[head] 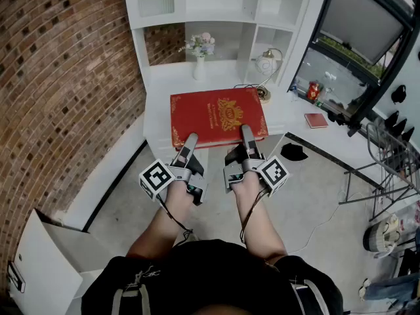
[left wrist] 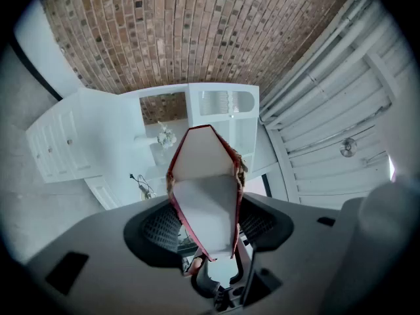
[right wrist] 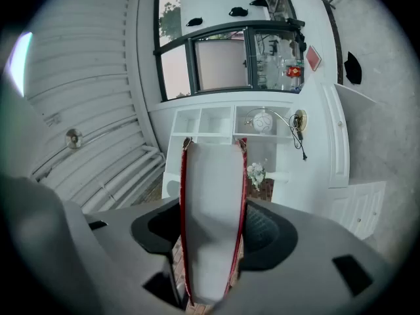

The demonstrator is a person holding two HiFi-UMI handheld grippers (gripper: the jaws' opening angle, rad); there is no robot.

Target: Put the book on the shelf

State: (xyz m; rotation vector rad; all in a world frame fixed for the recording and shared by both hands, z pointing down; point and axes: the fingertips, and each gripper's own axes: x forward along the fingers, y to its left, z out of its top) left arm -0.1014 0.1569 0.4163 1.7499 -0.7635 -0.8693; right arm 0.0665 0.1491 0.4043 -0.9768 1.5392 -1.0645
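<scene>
A large red book with gold ornament is held flat, cover up, over the white counter in front of the white shelf unit. My left gripper is shut on the book's near edge at its left. My right gripper is shut on the same edge at its right. In the left gripper view the book's page edge sits between the black pads. The right gripper view shows the pale page block with red covers clamped between its jaws.
A white vase with flowers stands in the shelf's lower bay, a lamp to its right. A small red book lies on the counter at right. A brick wall runs along the left. A black object lies on the floor.
</scene>
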